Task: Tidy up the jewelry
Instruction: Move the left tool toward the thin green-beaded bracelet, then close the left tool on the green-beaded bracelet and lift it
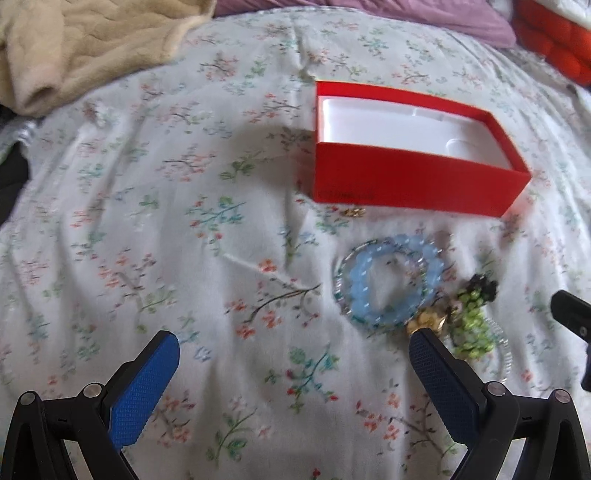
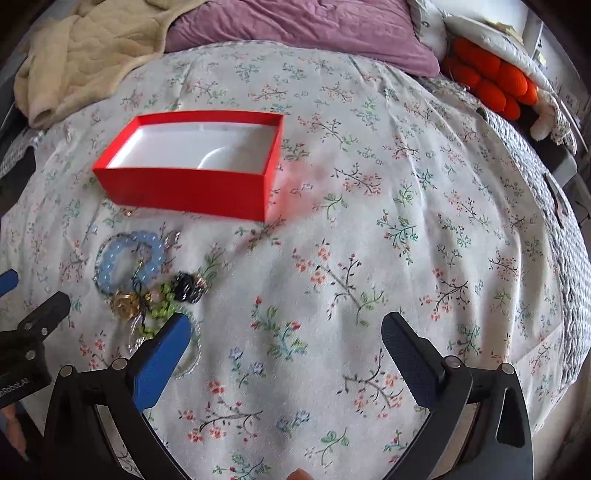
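Observation:
An open red box (image 1: 413, 181) with a white empty inside sits on the floral bedsheet; it also shows in the right wrist view (image 2: 192, 192). In front of it lies a jewelry pile: blue bead bracelets (image 1: 384, 284) (image 2: 127, 258), a green bead piece (image 1: 471, 326) (image 2: 162, 308), a gold round piece (image 1: 424, 321) (image 2: 125, 302), a black piece (image 1: 482, 286) (image 2: 186, 286) and a small gold item (image 1: 354, 212). My left gripper (image 1: 295, 354) is open and empty, its right finger beside the pile. My right gripper (image 2: 288, 328) is open and empty, right of the pile.
A beige blanket (image 2: 81, 55) lies at the far left, a purple pillow (image 2: 306, 26) at the back and an orange knitted thing (image 2: 491, 81) at the far right. The floral sheet (image 2: 369, 221) covers the bed, with a grey patterned cover (image 2: 569, 280) at its right edge.

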A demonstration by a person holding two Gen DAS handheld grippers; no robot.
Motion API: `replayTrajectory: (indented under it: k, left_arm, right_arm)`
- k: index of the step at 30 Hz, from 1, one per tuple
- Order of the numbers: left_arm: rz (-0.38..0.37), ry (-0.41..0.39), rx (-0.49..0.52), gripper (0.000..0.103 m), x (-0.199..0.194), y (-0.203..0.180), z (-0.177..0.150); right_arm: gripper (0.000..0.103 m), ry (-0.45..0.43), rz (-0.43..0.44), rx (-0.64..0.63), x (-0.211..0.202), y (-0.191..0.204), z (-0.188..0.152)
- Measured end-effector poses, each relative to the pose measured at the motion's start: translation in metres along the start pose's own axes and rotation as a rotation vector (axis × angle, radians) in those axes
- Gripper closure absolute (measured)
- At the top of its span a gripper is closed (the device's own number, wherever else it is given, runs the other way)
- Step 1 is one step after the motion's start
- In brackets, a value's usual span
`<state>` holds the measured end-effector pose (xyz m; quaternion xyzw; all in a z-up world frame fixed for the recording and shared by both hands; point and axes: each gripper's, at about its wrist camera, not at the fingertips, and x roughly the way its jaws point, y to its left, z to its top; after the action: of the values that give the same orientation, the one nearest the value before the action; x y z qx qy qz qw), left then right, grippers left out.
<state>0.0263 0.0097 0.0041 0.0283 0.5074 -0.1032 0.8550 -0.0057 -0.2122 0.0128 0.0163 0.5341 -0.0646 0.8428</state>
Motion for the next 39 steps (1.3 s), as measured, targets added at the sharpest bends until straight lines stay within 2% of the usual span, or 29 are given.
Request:
replayTrajectory:
  k: [4, 7, 9, 11, 15, 17, 20, 24, 27, 32, 39]
  left_arm:
    - [-0.061, 0.005, -0.001, 0.017, 0.011, 0.003, 0.014]
    - [-0.117, 0.046, 0.013, 0.028, 0.021, 0.003, 0.021]
    - [-0.182, 0.074, 0.033, 0.03, 0.027, 0.002, 0.024]
    - [-0.216, 0.064, 0.055, 0.031, 0.03, 0.001, 0.024]
    - [-0.243, 0.07, 0.088, 0.054, 0.043, 0.002, 0.022]
    - [-0.248, 0.068, 0.091, 0.059, 0.048, 0.004, 0.024]
    - [-0.27, 0.049, 0.089, 0.071, 0.049, 0.006, 0.028]
    - [-0.283, 0.059, 0.096, 0.092, 0.057, 0.003, 0.033]
    - [-0.309, 0.07, 0.104, 0.101, 0.061, 0.0, 0.034]
    - [-0.349, 0.052, 0.099, 0.103, 0.054, -0.005, 0.036]
    - [-0.345, 0.008, 0.095, 0.103, 0.027, 0.0, 0.031]
  right_arm:
    - [0.0, 0.021, 0.054, 0.023, 0.006, -0.008, 0.01]
    - [0.0, 0.017, 0.084, 0.015, 0.008, -0.009, 0.014]
    - [0.0, 0.008, 0.083, -0.003, 0.008, -0.007, 0.015]
    - [0.0, 0.005, 0.097, -0.022, 0.008, -0.005, 0.015]
    - [0.0, 0.025, 0.164, -0.045, 0.01, 0.0, 0.008]
    - [0.0, 0.04, 0.188, -0.063, 0.012, 0.003, 0.003]
    - [0.0, 0.067, 0.183, -0.1, 0.017, 0.009, -0.004]
    - [0.0, 0.091, 0.155, -0.132, 0.025, 0.013, -0.008]
    - [0.0, 0.109, 0.146, -0.132, 0.029, 0.013, -0.008]
    - [0.0, 0.111, 0.147, -0.146, 0.032, 0.015, -0.006]
    - [0.0, 0.104, 0.156, -0.142, 0.03, 0.016, -0.009]
